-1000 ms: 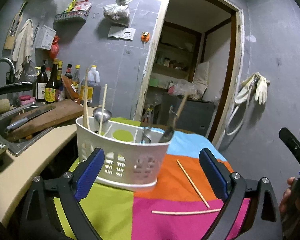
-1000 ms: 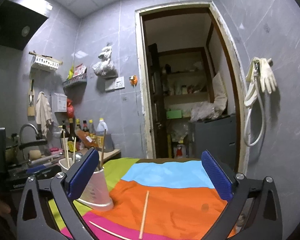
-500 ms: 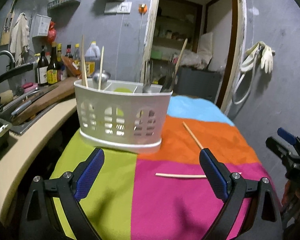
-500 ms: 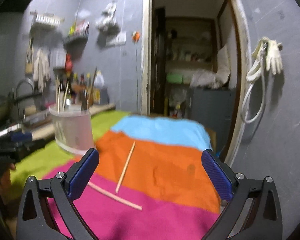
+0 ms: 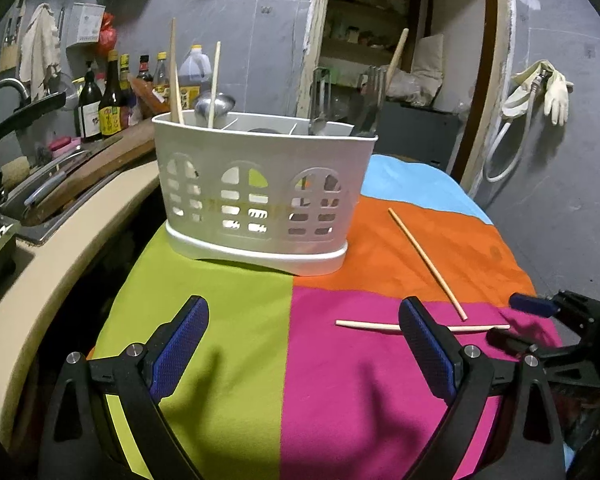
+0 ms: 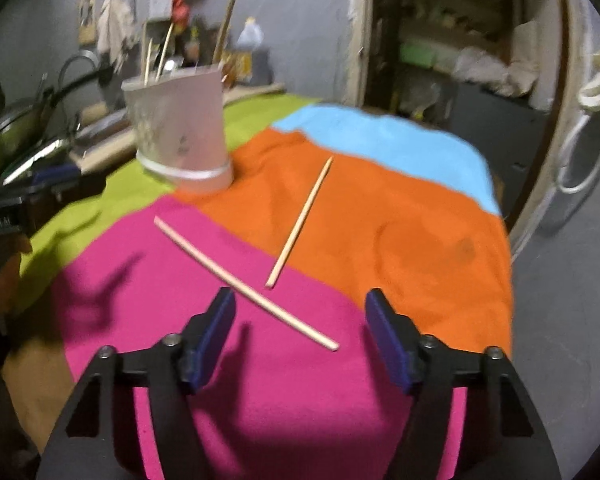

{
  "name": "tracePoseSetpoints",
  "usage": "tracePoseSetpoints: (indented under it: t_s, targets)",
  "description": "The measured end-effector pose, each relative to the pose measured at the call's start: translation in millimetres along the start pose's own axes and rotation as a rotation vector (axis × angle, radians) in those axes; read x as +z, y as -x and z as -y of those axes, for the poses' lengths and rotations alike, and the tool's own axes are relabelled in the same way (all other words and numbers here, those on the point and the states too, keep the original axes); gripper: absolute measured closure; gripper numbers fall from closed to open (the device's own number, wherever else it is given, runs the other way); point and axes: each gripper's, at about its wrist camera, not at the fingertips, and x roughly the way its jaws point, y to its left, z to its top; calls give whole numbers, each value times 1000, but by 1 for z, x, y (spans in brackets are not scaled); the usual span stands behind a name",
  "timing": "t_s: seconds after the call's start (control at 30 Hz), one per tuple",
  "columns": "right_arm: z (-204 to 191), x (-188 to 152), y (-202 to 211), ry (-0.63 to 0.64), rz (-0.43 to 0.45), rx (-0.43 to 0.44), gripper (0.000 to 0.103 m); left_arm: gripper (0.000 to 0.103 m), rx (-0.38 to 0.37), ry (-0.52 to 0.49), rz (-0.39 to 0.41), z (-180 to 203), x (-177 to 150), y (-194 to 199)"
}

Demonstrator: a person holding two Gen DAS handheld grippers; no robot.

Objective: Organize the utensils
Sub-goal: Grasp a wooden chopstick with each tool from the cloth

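A white slotted utensil caddy (image 5: 260, 196) stands on the cloth and holds chopsticks, a ladle and forks; it also shows in the right wrist view (image 6: 180, 136). Two loose wooden chopsticks lie on the cloth: one (image 5: 426, 262) on the orange patch, one (image 5: 372, 325) on the magenta patch. In the right wrist view they are the far chopstick (image 6: 300, 220) and the near chopstick (image 6: 244, 284). My left gripper (image 5: 304, 344) is open and empty, low over the cloth in front of the caddy. My right gripper (image 6: 300, 336) is open, its jaws either side of the near chopstick's end.
A multicoloured cloth (image 5: 340, 380) covers the table. A counter edge (image 5: 60, 248) with a sink, knife and cutting board runs along the left, with bottles (image 5: 108, 104) behind. An open doorway (image 5: 400, 60) lies beyond the table. The right gripper shows at the right edge (image 5: 540, 320).
Both grippers have dropped lower toward the cloth. The right gripper has moved forward and down over the near chopstick. The chopsticks and caddy have not moved.
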Motion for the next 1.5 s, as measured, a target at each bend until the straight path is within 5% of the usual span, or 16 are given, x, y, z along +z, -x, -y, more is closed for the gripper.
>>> tracePoseSetpoints:
  t_s: [0.23, 0.33, 0.4, 0.57, 1.03, 1.33, 1.5]
  targets:
    - [-6, 1, -17, 59, -85, -20, 45, 10, 10, -8, -7, -1, -2, 0]
    - [-2, 3, -19, 54, -94, -4, 63, 10, 12, -13, -7, 2, -2, 1]
    - [1, 3, -20, 40, -103, 6, 85, 10, 11, -17, -6, 2, -2, 2]
    - [6, -4, -10, 20, -77, -8, 97, 10, -3, -21, -5, 3, -2, 3]
    - [70, -17, 4, -246, -66, -117, 99, 10, -114, -60, -126, 36, 9, -35]
    - [92, -8, -8, -264, -75, -115, 99, 11, -160, -61, -189, 73, 37, -76]
    - [105, -1, -17, -271, -81, -84, 99, 23, -163, -94, -216, 97, 50, -104]
